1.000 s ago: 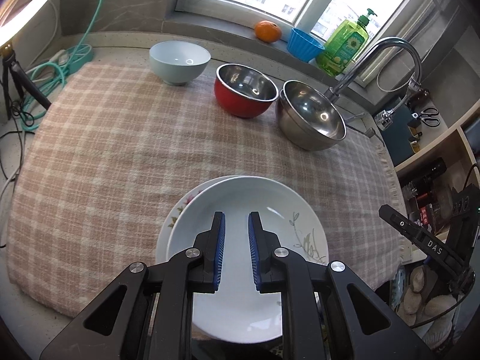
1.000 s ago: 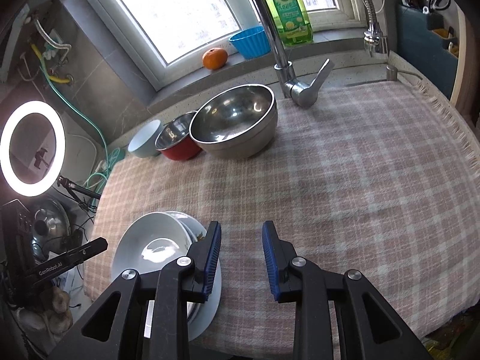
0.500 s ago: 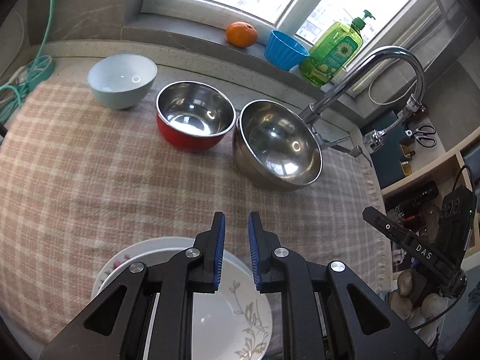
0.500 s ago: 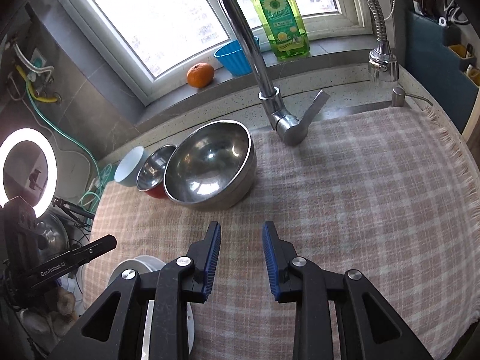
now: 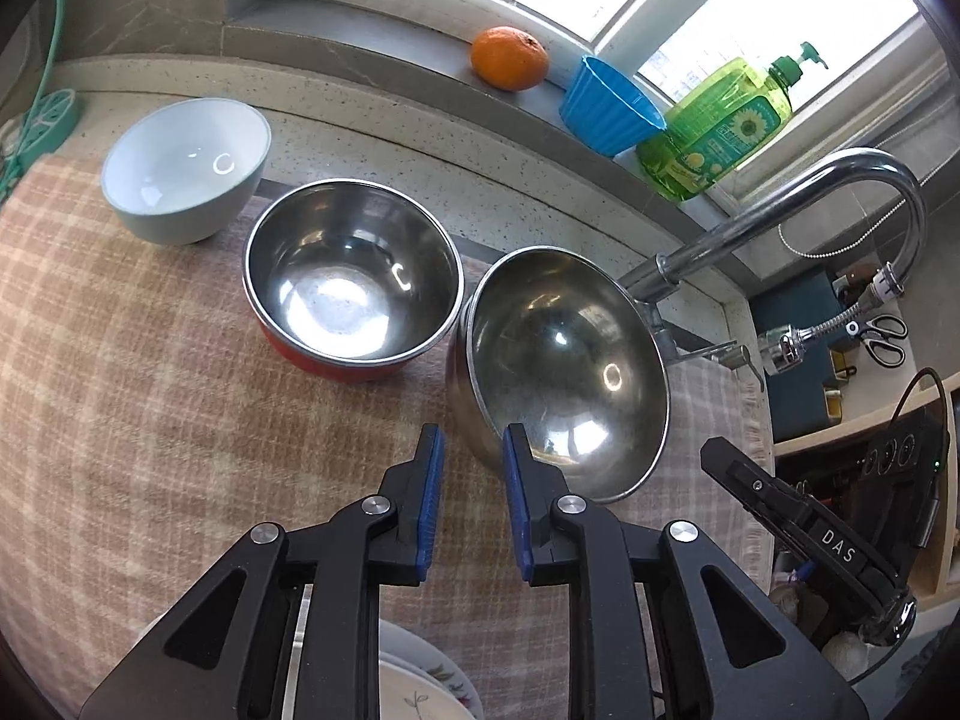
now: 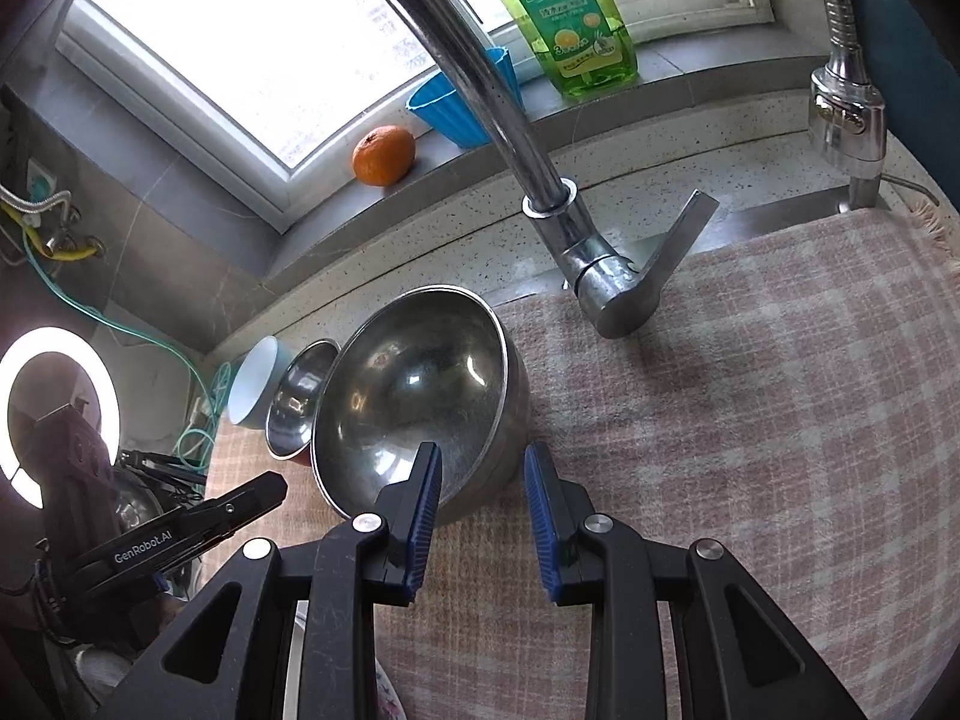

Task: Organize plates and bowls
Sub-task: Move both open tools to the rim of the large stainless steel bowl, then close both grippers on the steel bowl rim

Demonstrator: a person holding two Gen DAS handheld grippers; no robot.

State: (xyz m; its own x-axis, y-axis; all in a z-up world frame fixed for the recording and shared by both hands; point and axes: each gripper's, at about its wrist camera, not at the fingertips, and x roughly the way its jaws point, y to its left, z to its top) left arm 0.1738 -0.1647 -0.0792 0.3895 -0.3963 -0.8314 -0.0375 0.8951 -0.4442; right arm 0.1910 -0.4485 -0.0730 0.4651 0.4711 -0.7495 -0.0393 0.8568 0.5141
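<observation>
Three bowls stand in a row on the checked cloth (image 5: 150,408): a pale blue bowl (image 5: 183,171), a red bowl with a steel inside (image 5: 351,279) and a large steel bowl (image 5: 567,369). My left gripper (image 5: 472,462) is open and empty, its right finger at the large steel bowl's near rim. My right gripper (image 6: 483,468) is open and empty, its jaws either side of the steel bowl's (image 6: 414,390) right wall. The red bowl (image 6: 294,399) and pale blue bowl (image 6: 258,384) lie behind it. Stacked white plates (image 5: 420,690) show under the left gripper.
A chrome tap (image 6: 540,180) rises behind the steel bowl. On the window sill stand an orange (image 5: 509,57), a blue cup (image 5: 609,105) and a green soap bottle (image 5: 717,126). A ring light (image 6: 54,414) stands at the left in the right wrist view.
Both grippers have moved forward from the plates toward the large steel bowl. The plates have dropped almost out of both views. Both grippers stay open.
</observation>
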